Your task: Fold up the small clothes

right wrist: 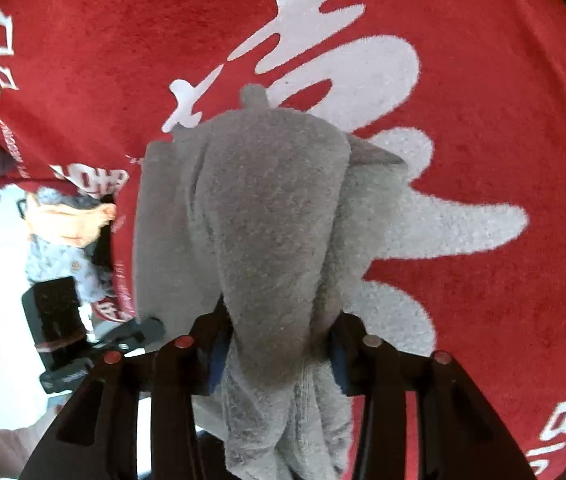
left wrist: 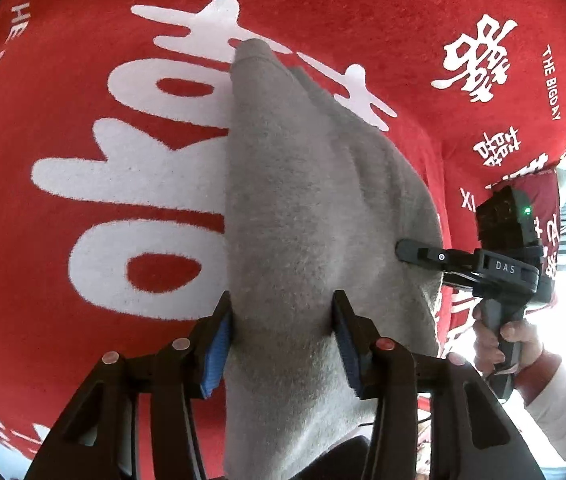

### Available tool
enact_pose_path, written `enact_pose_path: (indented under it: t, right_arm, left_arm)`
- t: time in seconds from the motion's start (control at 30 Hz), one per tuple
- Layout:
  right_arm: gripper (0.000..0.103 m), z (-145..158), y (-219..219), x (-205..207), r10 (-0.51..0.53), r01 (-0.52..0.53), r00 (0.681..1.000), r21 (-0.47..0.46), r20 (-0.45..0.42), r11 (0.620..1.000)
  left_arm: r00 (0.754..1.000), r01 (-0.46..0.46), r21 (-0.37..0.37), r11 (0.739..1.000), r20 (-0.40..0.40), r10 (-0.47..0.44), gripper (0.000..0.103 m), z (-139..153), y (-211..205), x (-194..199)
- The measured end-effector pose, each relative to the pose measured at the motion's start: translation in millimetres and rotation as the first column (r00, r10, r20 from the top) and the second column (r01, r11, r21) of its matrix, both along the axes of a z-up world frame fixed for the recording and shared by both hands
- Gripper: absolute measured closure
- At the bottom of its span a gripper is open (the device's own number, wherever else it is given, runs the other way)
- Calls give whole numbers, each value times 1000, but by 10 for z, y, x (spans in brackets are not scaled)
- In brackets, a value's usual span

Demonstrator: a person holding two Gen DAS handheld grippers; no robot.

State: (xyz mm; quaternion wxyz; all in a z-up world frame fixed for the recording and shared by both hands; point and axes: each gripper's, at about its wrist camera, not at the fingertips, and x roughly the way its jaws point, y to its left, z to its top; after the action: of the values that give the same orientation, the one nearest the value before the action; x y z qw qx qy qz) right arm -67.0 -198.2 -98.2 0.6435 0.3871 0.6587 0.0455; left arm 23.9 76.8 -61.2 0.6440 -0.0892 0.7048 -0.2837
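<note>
A small grey fleece garment (left wrist: pixel 303 208) hangs lifted above a red cloth (left wrist: pixel 103 60) with white characters. My left gripper (left wrist: pixel 281 344) is shut on one part of the garment, blue pads pressing the fabric. My right gripper (right wrist: pixel 279 348) is shut on another bunched part of the same garment (right wrist: pixel 267 208). In the left wrist view the right gripper (left wrist: pixel 407 250) shows at the right, its finger at the garment's edge, held by a hand. In the right wrist view the left gripper (right wrist: pixel 143 330) shows at lower left by the garment's edge.
The red cloth (right wrist: pixel 503 100) with white printed characters covers the whole surface under the garment. Its edge drops off at the right in the left wrist view (left wrist: pixel 563 152). A person in patterned clothes (right wrist: pixel 59 248) shows past the cloth edge.
</note>
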Motion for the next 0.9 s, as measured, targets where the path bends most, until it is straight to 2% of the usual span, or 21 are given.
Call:
enact_pose_path:
  t: [0.17, 0.23, 0.27, 0.3, 0.43, 0.6, 0.63, 0.67, 0.73, 0.77, 0.83, 0.9]
  right_arm:
    - [52, 212, 62, 2, 1, -4, 1000, -113, -24, 994]
    - [51, 328, 42, -40, -13, 8, 1000, -144, -28, 990]
    - [50, 373, -29, -111, -16, 12, 999, -154, -28, 988]
    - [50, 437, -23, -144, -17, 13, 999, -168, -28, 986]
    - [48, 719, 19, -315, -7, 1, 1000, -229, -24, 973]
    - [30, 1030, 153, -513, -45, 40, 999, -232, -17, 972]
    - [26, 1059, 193, -526, -44, 38, 999, -242, -19, 970]
    - [24, 1106, 244, -544, -40, 33, 999, -258, -21, 966]
    - [23, 1212, 361, -592, -33, 27, 999, -283, -18, 959]
    - [19, 1252, 399, -619, -37, 32, 999, -283, -12, 959]
    - [18, 1345, 506, -664, -46, 42, 999, -289, -5, 956]
    - [11, 1445, 591, -692, -42, 42, 999, -324, 6, 945]
  left_arm:
    - [999, 34, 52, 998, 29, -35, 52, 122, 10, -27]
    - [997, 43, 116, 992, 53, -49, 41, 206, 9, -43]
    - [996, 44, 143, 989, 72, -54, 28, 259, 6, -51]
    - [993, 39, 166, 985, 103, -56, 24, 339, 7, -68]
    - [987, 45, 199, 979, 141, -74, 24, 561, -14, -136]
    - [975, 79, 290, 954, 178, -135, 22, 817, -70, -269]
    - [971, 84, 310, 947, 186, -147, 17, 871, -77, -299]
    - [970, 87, 324, 942, 189, -155, 1, 920, -78, -327]
    - [965, 81, 342, 936, 208, -160, 0, 1017, -78, -387]
    - [963, 82, 361, 929, 213, -168, 0, 1062, -83, -420]
    - [955, 90, 405, 910, 222, -194, 0, 1136, -98, -491]
    - [952, 85, 416, 905, 234, -197, 0, 1238, -99, -549]
